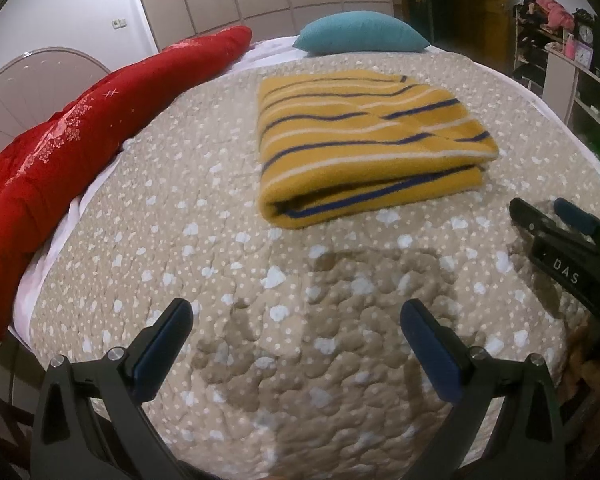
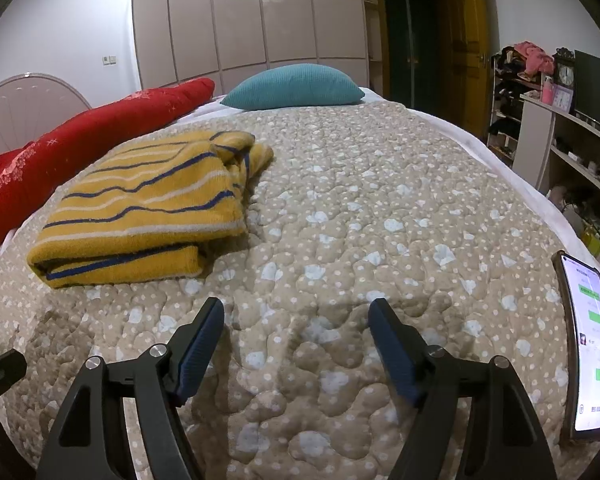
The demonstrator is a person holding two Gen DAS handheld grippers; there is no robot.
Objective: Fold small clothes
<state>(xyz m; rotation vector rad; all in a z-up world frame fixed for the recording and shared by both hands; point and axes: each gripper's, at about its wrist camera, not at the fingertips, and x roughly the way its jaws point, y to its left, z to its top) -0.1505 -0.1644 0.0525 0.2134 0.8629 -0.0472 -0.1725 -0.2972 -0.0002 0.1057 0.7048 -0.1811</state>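
Note:
A yellow garment with blue and white stripes lies folded into a flat rectangle on the beige quilted bed. In the right wrist view it lies at the left, with a bunched part at its far end. My left gripper is open and empty, held over the quilt short of the garment. My right gripper is open and empty, over the quilt to the right of the garment. The right gripper also shows in the left wrist view at the right edge.
A red duvet lies along the bed's left side. A teal pillow lies at the far end. A lit phone lies on the bed's right edge. Shelves stand to the right, wardrobes behind.

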